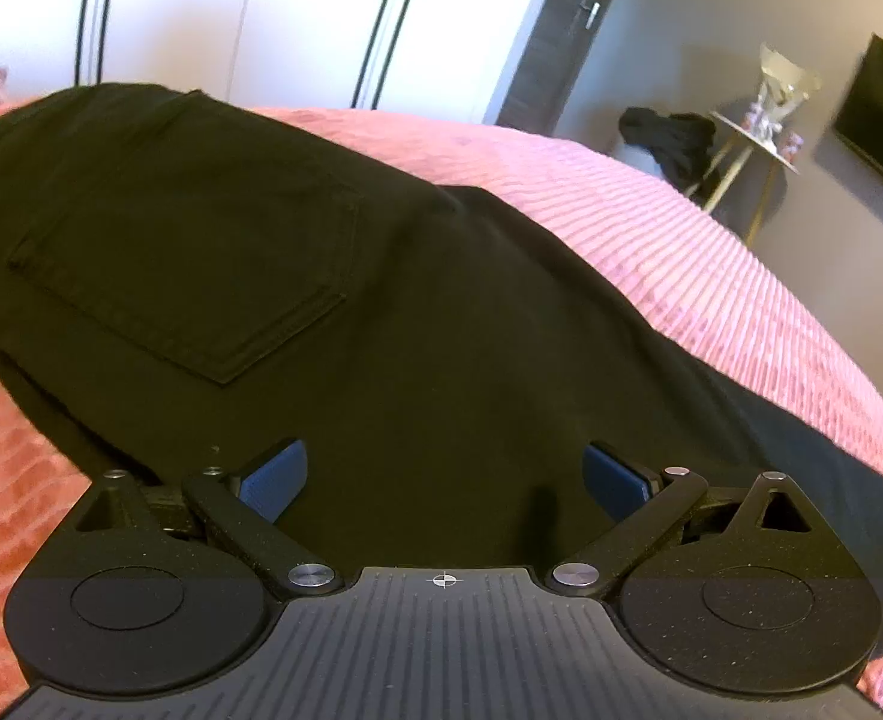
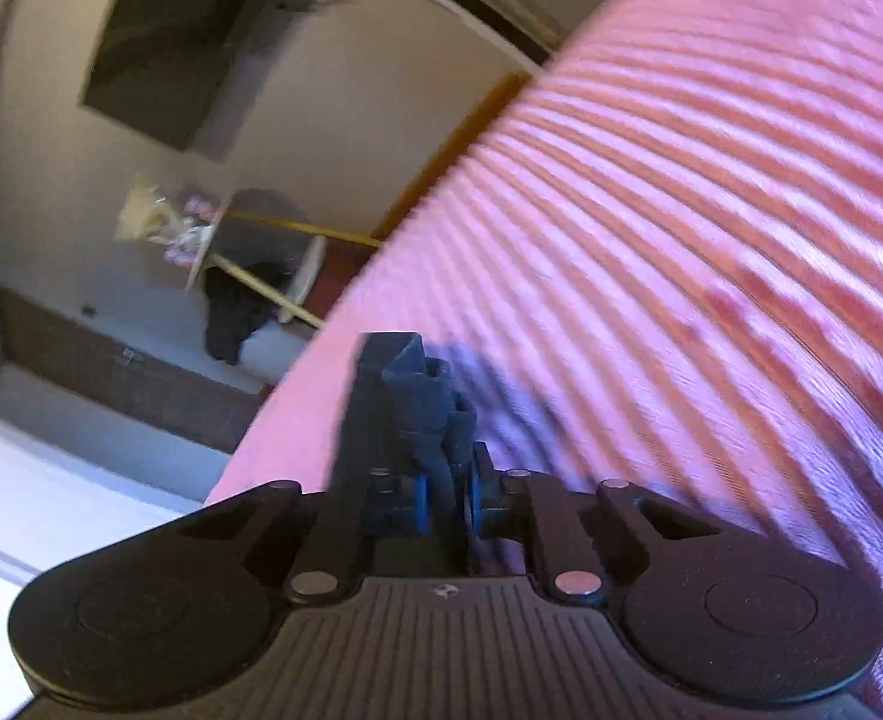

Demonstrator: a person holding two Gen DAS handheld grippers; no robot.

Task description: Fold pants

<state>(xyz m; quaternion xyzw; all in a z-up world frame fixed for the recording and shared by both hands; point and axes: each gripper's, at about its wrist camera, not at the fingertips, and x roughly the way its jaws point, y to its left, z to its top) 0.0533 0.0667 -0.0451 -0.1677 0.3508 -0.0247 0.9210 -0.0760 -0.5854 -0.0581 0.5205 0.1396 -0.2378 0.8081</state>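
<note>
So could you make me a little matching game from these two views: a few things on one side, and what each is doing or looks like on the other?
Things:
1. left gripper
2. right gripper
3. bedspread
4. back pocket

Descriptions:
A. pink and ribbed
B. shut on a bunch of dark cloth
C. stitched onto the black pants, lying flat
D. open, just above the pants

Pairs: 1-D, 2-B, 3-A, 4-C
</note>
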